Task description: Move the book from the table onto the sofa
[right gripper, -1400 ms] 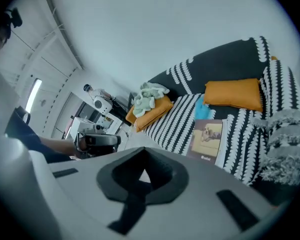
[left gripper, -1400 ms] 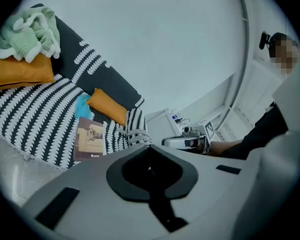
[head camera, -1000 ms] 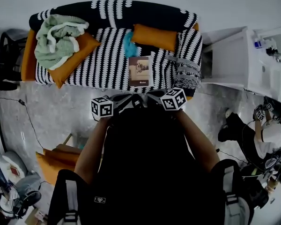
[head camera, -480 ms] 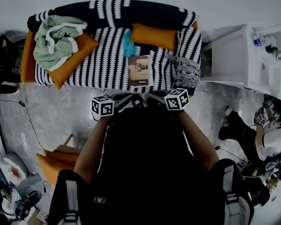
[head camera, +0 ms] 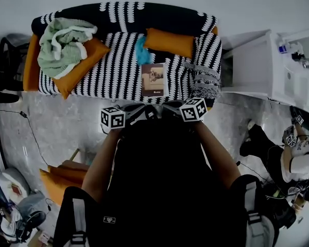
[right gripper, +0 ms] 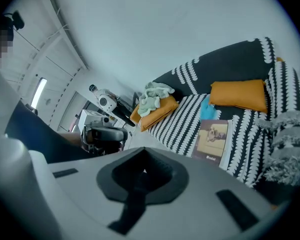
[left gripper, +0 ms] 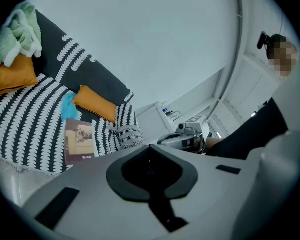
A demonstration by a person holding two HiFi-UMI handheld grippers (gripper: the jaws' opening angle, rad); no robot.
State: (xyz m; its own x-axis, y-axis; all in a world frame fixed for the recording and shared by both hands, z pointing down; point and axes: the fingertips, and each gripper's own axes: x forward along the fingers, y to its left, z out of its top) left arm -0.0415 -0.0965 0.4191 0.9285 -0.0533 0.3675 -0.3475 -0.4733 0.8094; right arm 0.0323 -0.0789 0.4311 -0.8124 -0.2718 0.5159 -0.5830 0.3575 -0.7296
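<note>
A brown book [head camera: 155, 79] with a picture on its cover lies flat on the seat of the black-and-white patterned sofa [head camera: 113, 73], near the seat's front edge. It also shows in the left gripper view [left gripper: 80, 141] and the right gripper view [right gripper: 213, 139]. My left gripper [head camera: 137, 109] and right gripper [head camera: 171, 106] hang side by side just before the sofa's front edge, close to my chest. Both are shut with nothing between the jaws. Neither touches the book.
On the sofa lie an orange cushion [head camera: 170, 41], a teal item [head camera: 142, 51], and a green blanket [head camera: 64, 44] over another orange cushion [head camera: 81, 66]. A white cabinet [head camera: 257, 66] stands right of the sofa. A person [head camera: 293, 161] crouches at the right. An orange object [head camera: 59, 179] sits on the floor, lower left.
Both grippers and the book stay where they were. The person at the right edge has shifted a little.
</note>
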